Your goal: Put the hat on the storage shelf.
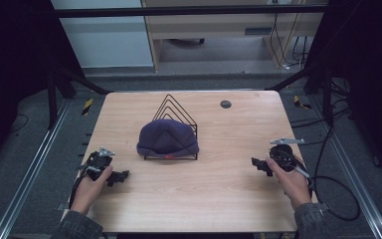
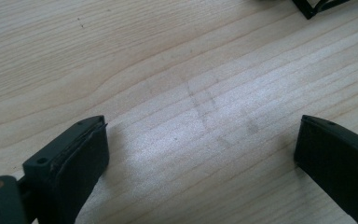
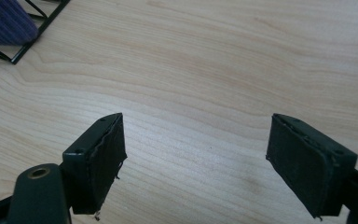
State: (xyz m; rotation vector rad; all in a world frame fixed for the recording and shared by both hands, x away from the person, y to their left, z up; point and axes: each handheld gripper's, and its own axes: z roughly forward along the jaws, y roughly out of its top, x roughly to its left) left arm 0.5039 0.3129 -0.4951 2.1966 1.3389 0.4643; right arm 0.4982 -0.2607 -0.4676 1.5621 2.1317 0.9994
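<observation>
Your worktop (image 1: 219,199) carries a black wire rack (image 1: 175,130) at its middle, with a purple beanie (image 1: 167,138) draped over it. Left of the rack and nearer you, your left tongs (image 1: 121,177) gape wide over bare wood. Right of the rack, your right tongs (image 1: 258,165) also stand wide, holding nothing.

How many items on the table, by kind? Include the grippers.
Purple knit hat: 1
Black wire rack: 1
Dark round disc near the far edge: 1
Handheld grippers, left gripper and right gripper, both open: 2
Total: 5
</observation>
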